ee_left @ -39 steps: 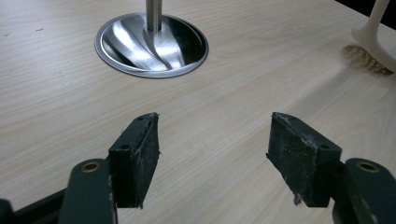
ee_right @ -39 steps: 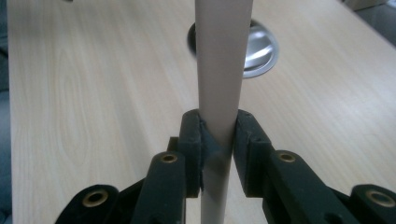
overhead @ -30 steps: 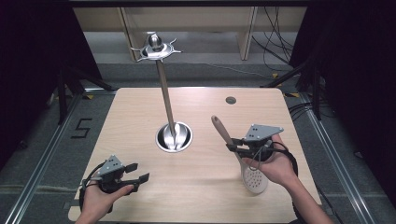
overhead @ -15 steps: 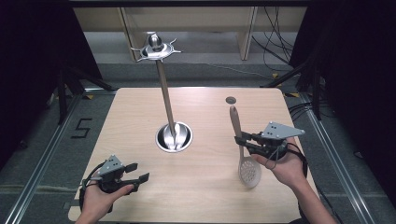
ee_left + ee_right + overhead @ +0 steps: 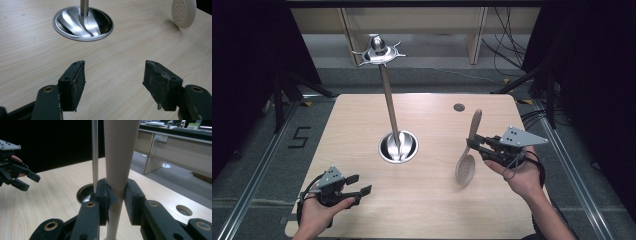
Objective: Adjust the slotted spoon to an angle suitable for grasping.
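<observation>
wooden table (image 5: 422, 195), slotted spoon (image 5: 466, 162) clamped upright in right tongs (image 5: 475, 144)

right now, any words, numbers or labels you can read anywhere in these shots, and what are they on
"5": a dark digit marked on the grey floor, left of the table in the high view.
Things on the far desk in the right gripper view: too small and blurred to read.
No print can be made out on the slotted spoon, the metal stand or the grippers.

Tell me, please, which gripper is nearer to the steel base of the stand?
Right. The right gripper, clamping the slotted spoon, sits just beside the steel base; the left gripper rests open, farther off by the table's near edge.
</observation>
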`<state>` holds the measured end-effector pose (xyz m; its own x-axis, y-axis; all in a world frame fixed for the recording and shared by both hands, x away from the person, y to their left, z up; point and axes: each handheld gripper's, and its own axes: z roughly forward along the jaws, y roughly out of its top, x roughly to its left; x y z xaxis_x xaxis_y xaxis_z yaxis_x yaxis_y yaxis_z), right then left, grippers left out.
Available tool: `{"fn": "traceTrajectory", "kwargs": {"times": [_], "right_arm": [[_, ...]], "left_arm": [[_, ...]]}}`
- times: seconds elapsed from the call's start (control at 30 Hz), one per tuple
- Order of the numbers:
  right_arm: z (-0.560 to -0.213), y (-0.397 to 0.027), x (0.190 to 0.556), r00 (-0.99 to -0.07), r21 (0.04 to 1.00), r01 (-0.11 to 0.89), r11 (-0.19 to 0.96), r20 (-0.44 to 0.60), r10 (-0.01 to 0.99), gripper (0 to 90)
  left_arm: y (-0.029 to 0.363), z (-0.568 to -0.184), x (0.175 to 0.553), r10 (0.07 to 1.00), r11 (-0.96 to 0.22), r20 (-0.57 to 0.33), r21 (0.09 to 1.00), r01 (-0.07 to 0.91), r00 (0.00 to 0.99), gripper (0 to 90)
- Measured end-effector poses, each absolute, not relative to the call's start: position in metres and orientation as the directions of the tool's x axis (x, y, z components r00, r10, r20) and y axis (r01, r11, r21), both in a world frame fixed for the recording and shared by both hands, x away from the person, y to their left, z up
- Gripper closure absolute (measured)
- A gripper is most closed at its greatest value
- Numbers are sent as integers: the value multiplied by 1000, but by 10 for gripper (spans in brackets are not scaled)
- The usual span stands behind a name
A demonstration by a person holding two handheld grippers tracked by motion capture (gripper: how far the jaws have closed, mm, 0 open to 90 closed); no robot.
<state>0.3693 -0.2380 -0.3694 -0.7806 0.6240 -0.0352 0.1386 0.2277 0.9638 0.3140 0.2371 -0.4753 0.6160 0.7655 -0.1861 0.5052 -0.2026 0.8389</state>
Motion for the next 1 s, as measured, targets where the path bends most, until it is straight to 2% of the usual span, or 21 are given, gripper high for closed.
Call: {"fn": "traceTrajectory", "kwargs": {"times": [0.07, 0.33, 0.4, 0.57, 1.0], "right_arm": [[-366, -238, 371, -774, 967, 108, 230, -64, 630, 751], [-358, -234, 370, -777, 969, 114, 218, -50, 627, 751], [-357, -234, 371, -771, 971, 87, 221, -75, 632, 751], [-356, -232, 370, -776, 974, 117, 193, -32, 630, 751], [-345, -215, 361, -759, 978, 103, 181, -41, 649, 751]], "left_arm": [[237, -475, 314, 764, -203, -186, 839, 504, 618, 327], [238, -475, 314, 764, -195, -192, 841, 504, 616, 327], [238, -475, 315, 767, -193, -186, 846, 497, 614, 329], [237, -472, 315, 766, -174, -188, 860, 479, 615, 331], [237, -469, 316, 768, -185, -153, 876, 445, 622, 332]]}}
